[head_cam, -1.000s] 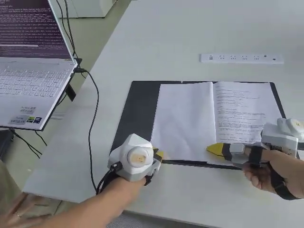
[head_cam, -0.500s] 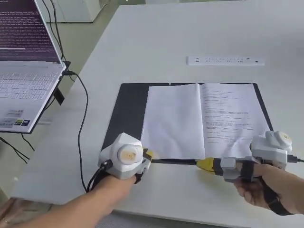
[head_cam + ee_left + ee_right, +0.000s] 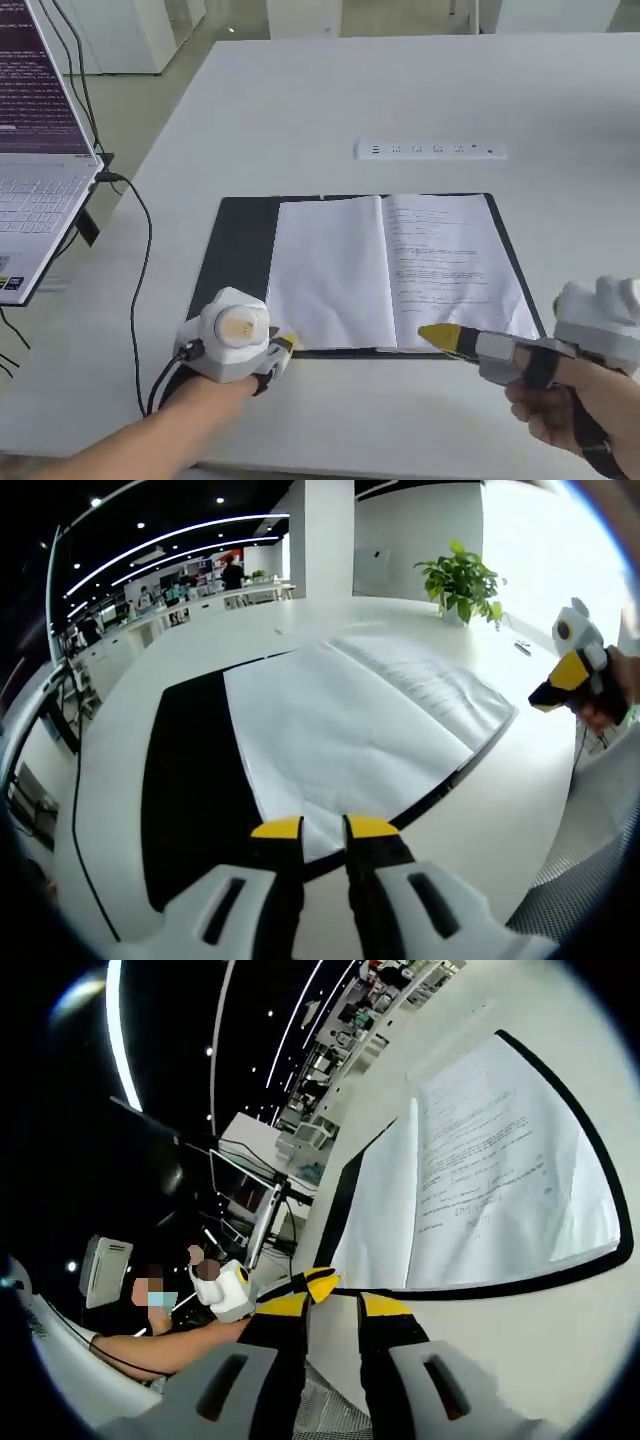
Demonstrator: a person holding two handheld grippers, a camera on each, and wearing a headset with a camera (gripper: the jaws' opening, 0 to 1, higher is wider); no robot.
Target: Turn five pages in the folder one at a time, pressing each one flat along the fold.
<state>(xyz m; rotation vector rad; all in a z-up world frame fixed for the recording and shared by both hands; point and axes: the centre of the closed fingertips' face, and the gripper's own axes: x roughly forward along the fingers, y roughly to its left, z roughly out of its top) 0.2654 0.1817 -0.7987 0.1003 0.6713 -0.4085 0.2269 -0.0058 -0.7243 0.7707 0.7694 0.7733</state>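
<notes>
The folder (image 3: 240, 262) lies open near the counter's (image 3: 400, 90) front edge, and with your left tool (image 3: 283, 345) and right tool (image 3: 440, 337) both empty, jaws barely parted, at its near edge, a deep bite at the right page (image 3: 450, 262) could pinch several sheets or crease one.

"What's moved?"

"The right gripper (image 3: 438, 336). A second ago its tip lay over the foot of the fold (image 3: 390, 290). Then it dropped just off the near edge of the folder (image 3: 235, 260) onto the table (image 3: 400, 100). Now it's back at that edge, but right of the fold, at the foot of the printed page (image 3: 450, 260)."

"And everything sliding left and down in the head view?"

"That's the camera swinging, not the things."
</notes>
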